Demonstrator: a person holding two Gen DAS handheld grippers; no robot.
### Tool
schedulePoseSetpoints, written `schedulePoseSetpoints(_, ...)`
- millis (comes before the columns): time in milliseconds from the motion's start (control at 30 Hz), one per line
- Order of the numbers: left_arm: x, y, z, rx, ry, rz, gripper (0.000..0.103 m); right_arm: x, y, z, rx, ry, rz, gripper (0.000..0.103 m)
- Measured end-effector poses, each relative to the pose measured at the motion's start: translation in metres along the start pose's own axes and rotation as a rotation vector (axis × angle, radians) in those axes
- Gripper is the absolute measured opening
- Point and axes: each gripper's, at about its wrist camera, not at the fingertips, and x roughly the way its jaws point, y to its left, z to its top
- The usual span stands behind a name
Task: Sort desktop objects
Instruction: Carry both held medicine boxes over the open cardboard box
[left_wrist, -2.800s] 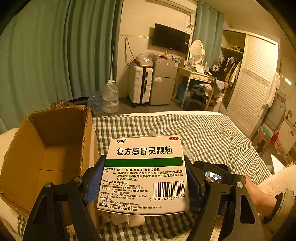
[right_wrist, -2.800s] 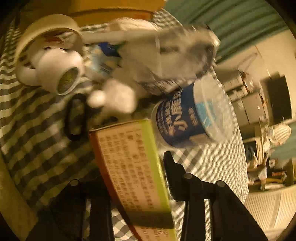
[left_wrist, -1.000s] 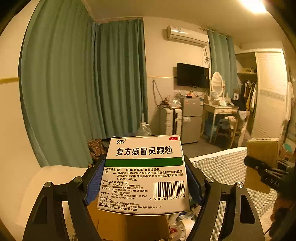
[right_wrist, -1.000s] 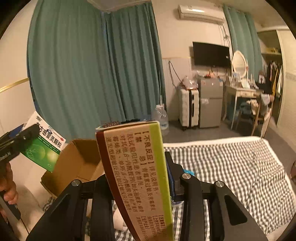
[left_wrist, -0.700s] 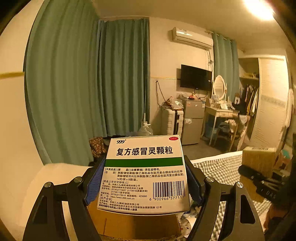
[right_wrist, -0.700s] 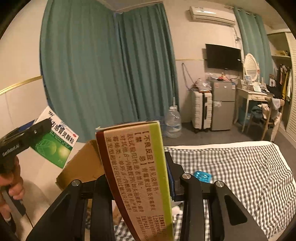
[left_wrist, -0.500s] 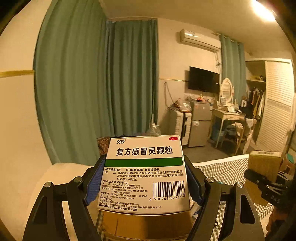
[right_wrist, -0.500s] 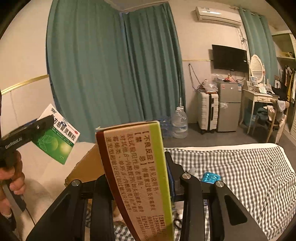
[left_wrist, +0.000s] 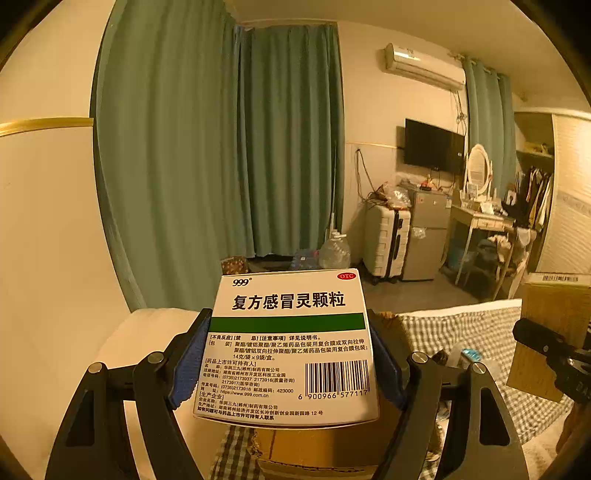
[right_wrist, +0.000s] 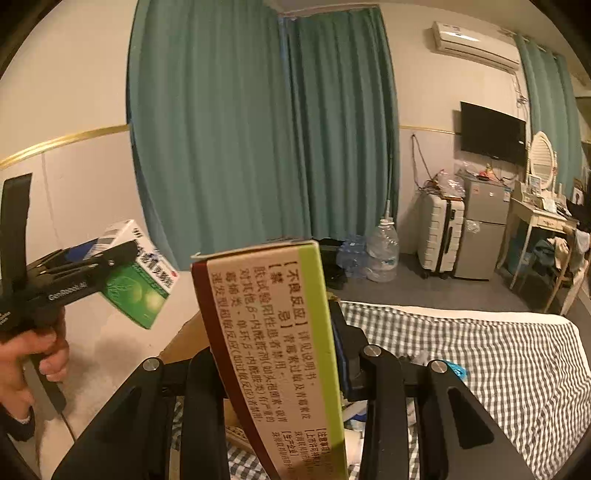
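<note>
My left gripper (left_wrist: 288, 354) is shut on a white medicine box with a green band (left_wrist: 288, 347), held upright with its barcode side facing the camera. In the right wrist view this gripper (right_wrist: 85, 273) sits at far left, gripped by a hand (right_wrist: 33, 354), with the box's green face (right_wrist: 144, 284) showing. My right gripper (right_wrist: 273, 373) is shut on a tall tan box with a lime stripe and a dark red edge (right_wrist: 273, 350). An open cardboard box (left_wrist: 325, 446) lies right under both held boxes, mostly hidden by them.
A grey-and-white checked cloth (right_wrist: 480, 354) covers the bed, with a blue blister pack (right_wrist: 456, 369) and small clutter on it. A white cushion (left_wrist: 147, 332) lies beside the carton. Green curtains (left_wrist: 221, 147), a suitcase (left_wrist: 386, 240) and a water jug (right_wrist: 382, 251) stand beyond.
Both views have swung left: the curtains, television and bed have shifted right. Both grippers keep their boxes. The cardboard box has sunk lower behind the held boxes.
</note>
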Motion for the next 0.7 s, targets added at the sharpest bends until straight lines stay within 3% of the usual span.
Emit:
schedulePoseSetpoints(333,0.029,-0.008,-0.012,0.024,0.071,0.001,0.079,0.027,0.016,-0.009,-0.043,0.06,0.075,0.032)
schedulePoseSetpoints(700,0.081,-0.013,-0.035,0.026,0.238,-0.009,0.079,0.097,0.02,-0.034,-0.033,0.19,0.108,0.032)
